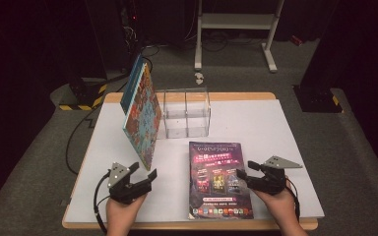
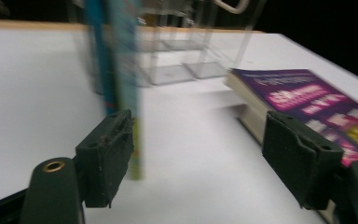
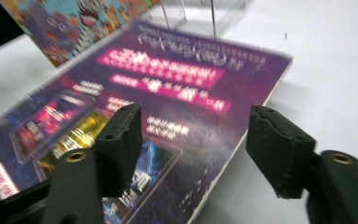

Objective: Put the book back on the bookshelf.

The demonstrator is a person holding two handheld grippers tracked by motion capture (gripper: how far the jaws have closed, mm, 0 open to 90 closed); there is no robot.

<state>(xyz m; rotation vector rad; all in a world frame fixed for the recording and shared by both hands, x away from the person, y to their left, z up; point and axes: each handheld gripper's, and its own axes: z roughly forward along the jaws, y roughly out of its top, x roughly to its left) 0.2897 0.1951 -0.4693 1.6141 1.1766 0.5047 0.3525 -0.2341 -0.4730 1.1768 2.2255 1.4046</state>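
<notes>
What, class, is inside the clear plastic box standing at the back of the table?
The clear box looks empty: through its walls only a centre divider and the white table show. The leaning colourful book covers its left edge.

A white table (image 1: 285, 142) with a light wooden edge lies on grey carpet (image 1: 359, 147), and a clear plastic box (image 1: 187, 113) split into two open compartments stands upright on it towards 12 o'clock, just inside the far edge. Beyond the table at 12 o'clock a white metal frame (image 1: 236, 22) stands on the floor, with a small pale scrap (image 1: 199, 77) on the carpet between it and the table. At 10 o'clock sits a dark base with yellow-and-black striped edges (image 1: 81, 96), and a black cable (image 1: 74, 142) loops over the carpet at 9 o'clock, beside the table's left edge.
</notes>
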